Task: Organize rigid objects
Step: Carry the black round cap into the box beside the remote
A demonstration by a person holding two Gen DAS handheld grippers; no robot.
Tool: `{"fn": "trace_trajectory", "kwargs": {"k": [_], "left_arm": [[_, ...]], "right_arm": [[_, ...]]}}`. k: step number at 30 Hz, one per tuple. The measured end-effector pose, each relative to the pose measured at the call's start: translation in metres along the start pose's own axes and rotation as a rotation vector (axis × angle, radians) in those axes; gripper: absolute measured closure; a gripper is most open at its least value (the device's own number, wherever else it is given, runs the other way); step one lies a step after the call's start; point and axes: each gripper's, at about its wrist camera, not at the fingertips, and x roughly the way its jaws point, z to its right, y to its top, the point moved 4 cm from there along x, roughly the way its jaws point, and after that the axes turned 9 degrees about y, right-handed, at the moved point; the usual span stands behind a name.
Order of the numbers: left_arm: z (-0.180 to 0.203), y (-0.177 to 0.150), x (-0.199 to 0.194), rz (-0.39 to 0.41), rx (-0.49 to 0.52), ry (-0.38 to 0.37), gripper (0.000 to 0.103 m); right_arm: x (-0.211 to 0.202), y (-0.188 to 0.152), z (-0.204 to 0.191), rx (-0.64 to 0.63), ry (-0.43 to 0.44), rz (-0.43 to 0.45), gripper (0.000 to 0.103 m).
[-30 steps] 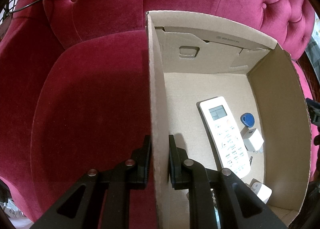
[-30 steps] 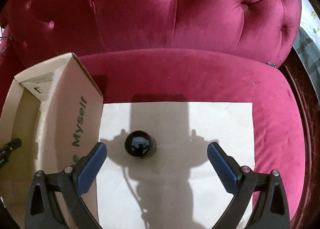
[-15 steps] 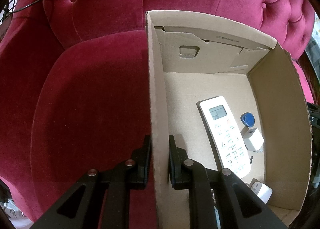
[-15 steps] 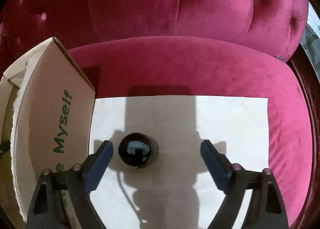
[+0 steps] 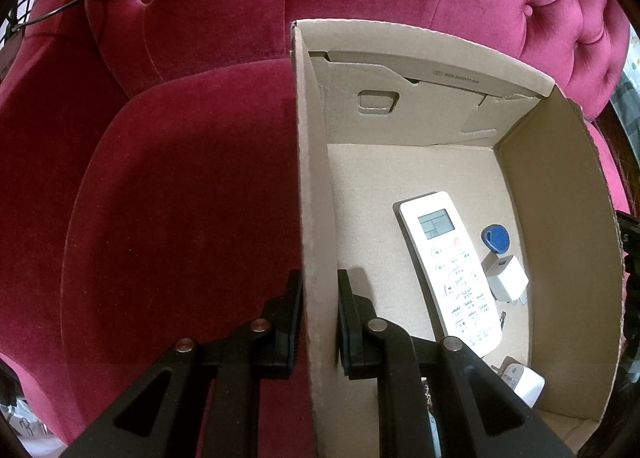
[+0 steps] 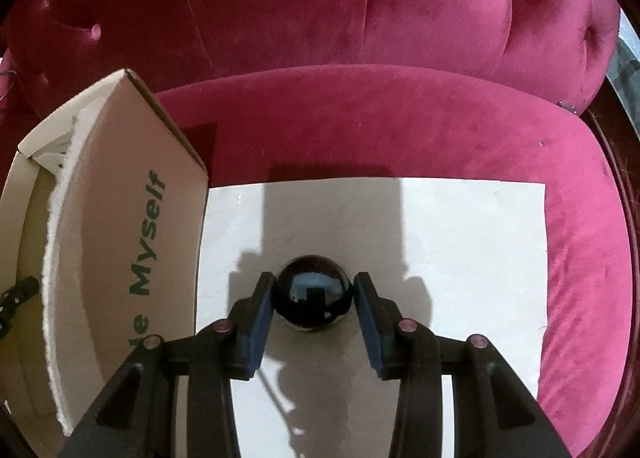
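Left gripper: jaws clamped on the left wall of the open cardboard box, one finger outside, one inside. Box resting on the seat of a crimson velvet sofa.

Box contents, lying on the floor of the box: white remote control, screen end toward the far wall; blue key fob just beside it to the right; white plug adapter near the fob, touching or almost touching the remote; second white adapter at the near corner, partly hidden behind the gripper.

Right gripper: jaws just closing, blue pads now touching both sides of a glossy black ball. Ball sitting on a white sheet spread over the sofa seat, right of the box. Green lettering on the box's outer wall.
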Motion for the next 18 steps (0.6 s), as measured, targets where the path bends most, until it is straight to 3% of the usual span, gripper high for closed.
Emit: {"fn": "trace_trajectory", "kwargs": {"k": [18], "left_arm": [[0.000, -0.001, 0.000, 0.001, -0.002, -0.001, 0.087]], "right_arm": [[-0.055, 0.001, -0.017, -0.054, -0.017, 0.053, 0.060]]}}
